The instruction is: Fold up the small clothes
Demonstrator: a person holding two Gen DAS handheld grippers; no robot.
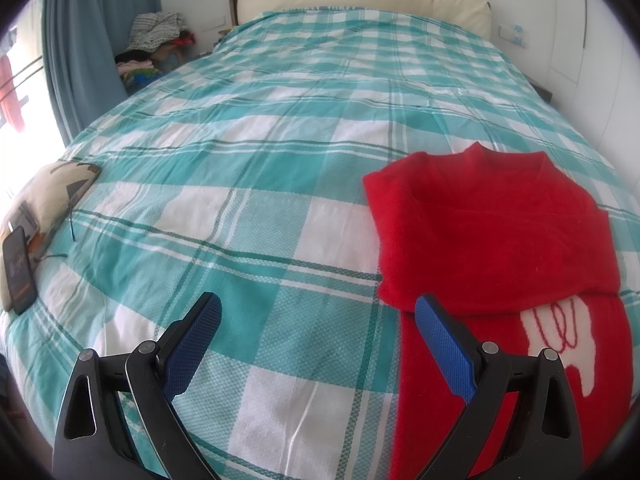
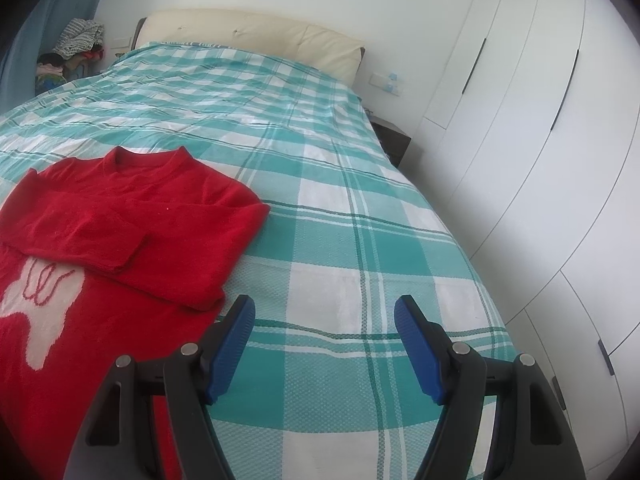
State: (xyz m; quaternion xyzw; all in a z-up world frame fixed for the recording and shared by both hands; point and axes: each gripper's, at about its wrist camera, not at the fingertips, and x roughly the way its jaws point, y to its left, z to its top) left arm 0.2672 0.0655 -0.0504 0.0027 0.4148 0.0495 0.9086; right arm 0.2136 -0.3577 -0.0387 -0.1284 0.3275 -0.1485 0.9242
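A small red sweater (image 1: 488,236) with a white knitted figure on its front lies flat on the teal-and-white checked bedspread (image 1: 260,208), collar toward the headboard. Both sleeves are folded across its chest. My left gripper (image 1: 318,308) hovers open just left of the sweater's left edge, its right pad over the red hem, nothing between the jaws. In the right wrist view the sweater (image 2: 120,216) fills the left side. My right gripper (image 2: 324,310) hangs open over the bedspread (image 2: 360,220), just right of the sweater's lower right edge.
A patterned cushion (image 1: 52,196) and a dark phone (image 1: 18,270) lie at the bed's left edge. Piled clothes (image 1: 156,40) sit in the far left corner by a blue curtain (image 1: 80,40). White wardrobe doors (image 2: 540,140) and a dark nightstand (image 2: 394,136) line the bed's right side.
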